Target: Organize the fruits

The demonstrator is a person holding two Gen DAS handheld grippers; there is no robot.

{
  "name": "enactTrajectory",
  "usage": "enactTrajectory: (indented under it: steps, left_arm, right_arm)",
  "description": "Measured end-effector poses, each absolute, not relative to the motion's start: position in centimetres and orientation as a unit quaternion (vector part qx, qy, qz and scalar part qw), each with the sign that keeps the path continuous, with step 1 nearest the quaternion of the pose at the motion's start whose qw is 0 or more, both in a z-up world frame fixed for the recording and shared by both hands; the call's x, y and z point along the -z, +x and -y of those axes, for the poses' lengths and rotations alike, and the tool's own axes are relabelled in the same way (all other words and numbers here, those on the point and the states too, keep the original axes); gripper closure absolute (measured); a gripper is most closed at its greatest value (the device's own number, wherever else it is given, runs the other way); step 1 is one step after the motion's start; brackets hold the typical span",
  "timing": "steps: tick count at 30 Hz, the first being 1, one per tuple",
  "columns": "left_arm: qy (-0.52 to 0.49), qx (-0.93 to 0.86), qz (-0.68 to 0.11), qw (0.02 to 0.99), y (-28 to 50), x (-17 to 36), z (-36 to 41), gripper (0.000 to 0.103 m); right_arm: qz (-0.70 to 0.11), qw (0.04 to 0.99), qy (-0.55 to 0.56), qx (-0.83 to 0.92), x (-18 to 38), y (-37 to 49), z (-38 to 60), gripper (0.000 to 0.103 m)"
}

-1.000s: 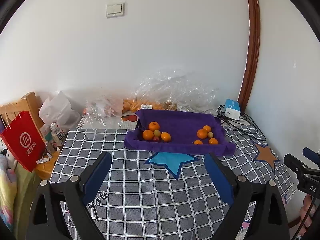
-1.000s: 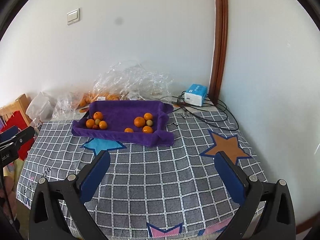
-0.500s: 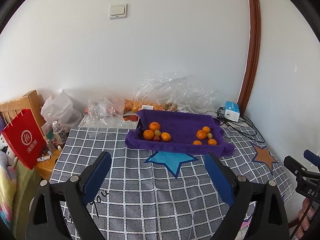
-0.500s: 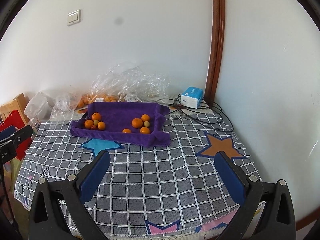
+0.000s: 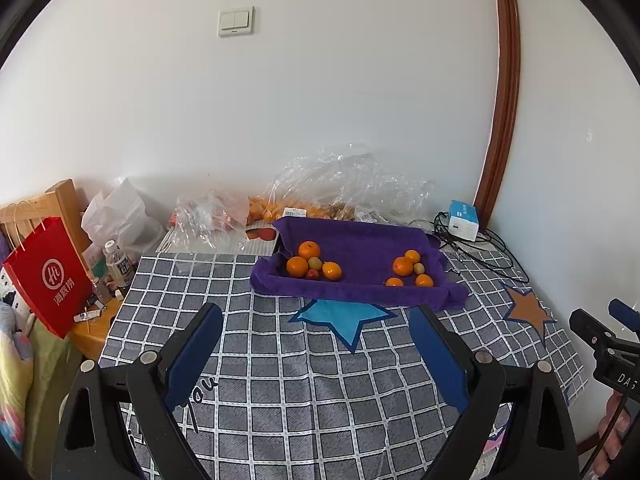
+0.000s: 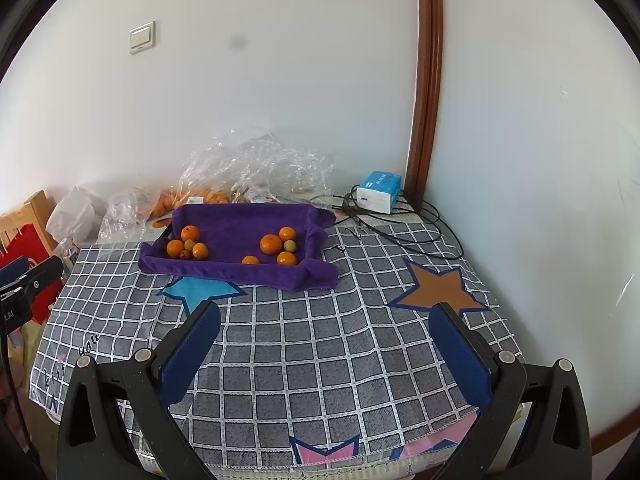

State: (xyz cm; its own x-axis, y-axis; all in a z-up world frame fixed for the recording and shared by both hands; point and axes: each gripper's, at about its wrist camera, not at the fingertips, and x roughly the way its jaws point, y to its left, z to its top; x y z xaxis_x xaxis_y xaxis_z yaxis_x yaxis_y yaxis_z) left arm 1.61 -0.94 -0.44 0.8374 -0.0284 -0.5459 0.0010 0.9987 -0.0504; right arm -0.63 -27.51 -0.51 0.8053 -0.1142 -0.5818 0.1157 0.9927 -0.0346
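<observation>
From where I stand, both claws hang back over the near edge of the surface [image 6: 320, 360], each spread wide with nothing between its blue pads. The left claw [image 5: 316, 344] and the right claw [image 6: 328, 344] both face the purple towel-lined tray [image 6: 240, 272] at the far side, well apart from it.

The fruit lies in two clusters inside the tray: a left group [image 5: 314, 266] of three oranges with a small green fruit and a small red one among them, and a right group [image 5: 408, 270] of four oranges and one green fruit. Both kinds are mixed in each cluster, so I cannot judge whether sorting is underway or this grouping is the wanted result.

Any pick here would go best if it came from above onto a single fruit at the edge of its cluster, with the pads straddling it so the neighbours, which touch each other, do not roll. The soft towel may let round fruit shift, so a slow close suits it.

More oranges sit in clear plastic bags [image 6: 224, 184] behind the tray.
</observation>
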Motion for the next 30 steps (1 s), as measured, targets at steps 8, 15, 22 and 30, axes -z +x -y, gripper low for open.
enactTrajectory:
  steps: [8,15,22,30]
  left_arm:
    - [-0.025,0.008,-0.285,0.958,1.63,0.51,0.79,0.009]
    - [-0.024,0.007,-0.283,0.959,1.63,0.45,0.64,0.009]
    - [-0.025,0.007,-0.282,0.959,1.67,0.44,0.49,0.009]
    - [-0.025,0.005,-0.282,0.959,1.50,0.37,0.58,0.009]
  right_arm:
    - [-0.309,0.949,0.001,0.062,0.66,-0.55,27.64,0.001]
    - [-0.306,0.950,0.001,0.064,0.63,-0.61,27.53,0.001]
    - [-0.306,0.950,0.001,0.063,0.62,-0.81,27.32,0.001]
    - [-0.307,0.950,0.002,0.064,0.62,-0.88,27.22,0.001]
